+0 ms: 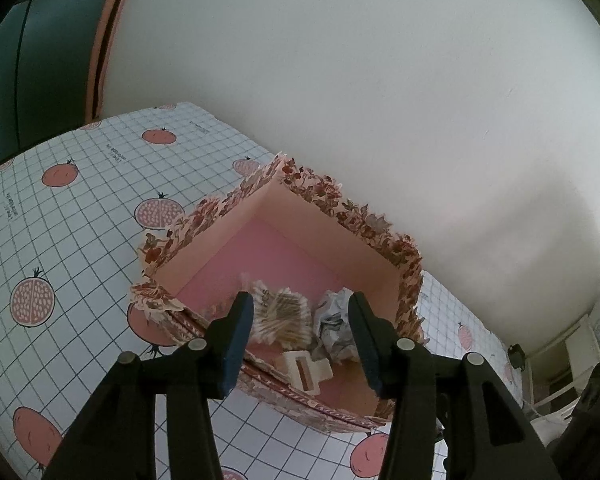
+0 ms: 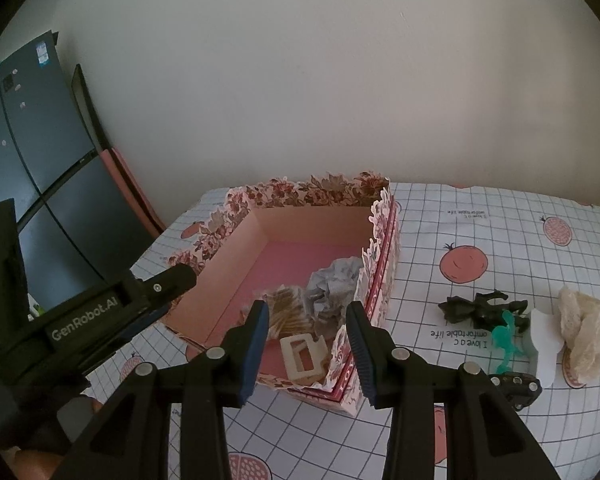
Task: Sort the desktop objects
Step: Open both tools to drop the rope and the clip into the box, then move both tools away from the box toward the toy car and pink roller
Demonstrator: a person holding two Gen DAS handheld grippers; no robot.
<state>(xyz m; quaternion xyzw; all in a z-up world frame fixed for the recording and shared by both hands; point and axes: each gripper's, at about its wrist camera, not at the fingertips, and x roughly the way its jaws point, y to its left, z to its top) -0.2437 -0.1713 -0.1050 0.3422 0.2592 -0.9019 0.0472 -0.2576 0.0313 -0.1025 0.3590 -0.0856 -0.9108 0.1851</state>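
Inside floral box (image 2: 260, 224), cotton swabs (image 2: 290, 312), crumpled paper (image 2: 334, 284), hair clip (image 2: 304, 358)

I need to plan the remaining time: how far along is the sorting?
Done: cotton swabs, crumpled paper and a cream hair clip lie in the floral box. In hand: nothing; both grippers are open. Left: the dark figurine, green toy and beige bundle on the tablecloth.
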